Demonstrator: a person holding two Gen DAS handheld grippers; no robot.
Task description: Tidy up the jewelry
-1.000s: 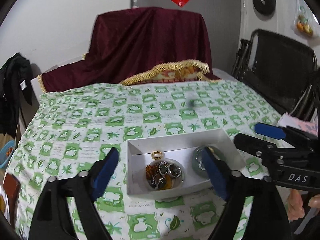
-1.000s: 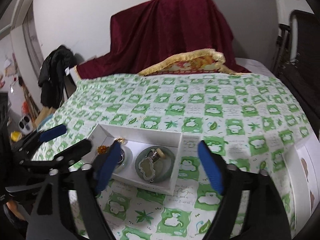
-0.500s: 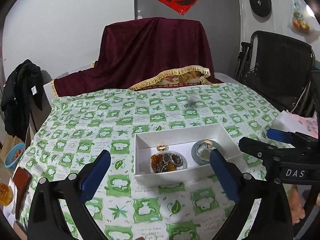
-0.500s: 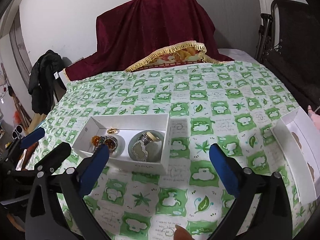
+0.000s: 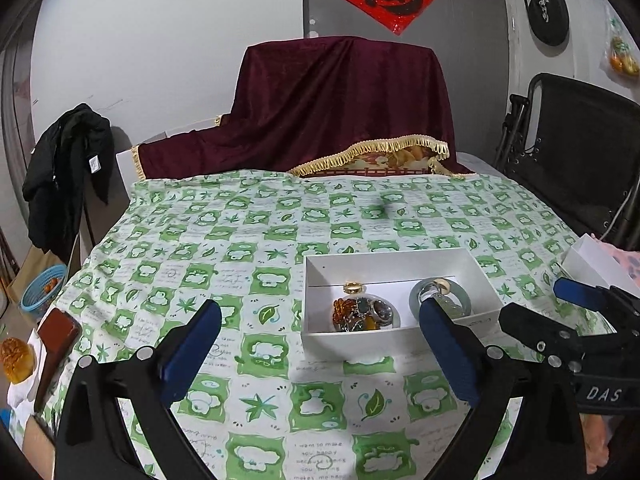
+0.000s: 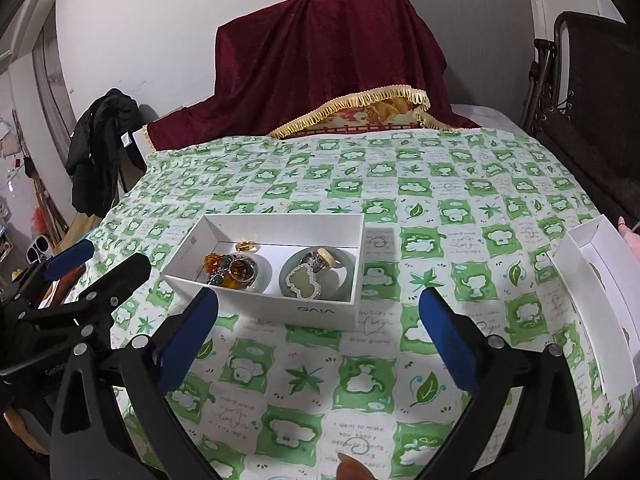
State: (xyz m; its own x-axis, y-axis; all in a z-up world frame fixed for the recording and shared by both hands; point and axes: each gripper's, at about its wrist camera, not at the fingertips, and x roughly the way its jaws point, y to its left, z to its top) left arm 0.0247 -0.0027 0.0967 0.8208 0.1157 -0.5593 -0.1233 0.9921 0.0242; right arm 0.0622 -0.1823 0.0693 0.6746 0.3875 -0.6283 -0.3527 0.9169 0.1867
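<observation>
White card box point(image 6: 276, 304), shallow rectangle, open top, on green-and-white checked tablecloth point(image 6: 440, 208) (soft printed cloth, leaf and cloud motifs). Inside, left: plain gold ring point(image 6: 245, 245), cluster of amber beads and silver-set stones point(image 6: 230, 270) on pale round dish. Right: grey-green jade bangle point(image 6: 318, 278), smooth, ringing pale carved pendant. Left gripper point(image 5: 320, 344): blue pads spread wide, empty, short of box. Right gripper point(image 6: 320, 328): likewise spread, holding nothing. Second white box point(image 6: 592, 280) at right edge.
</observation>
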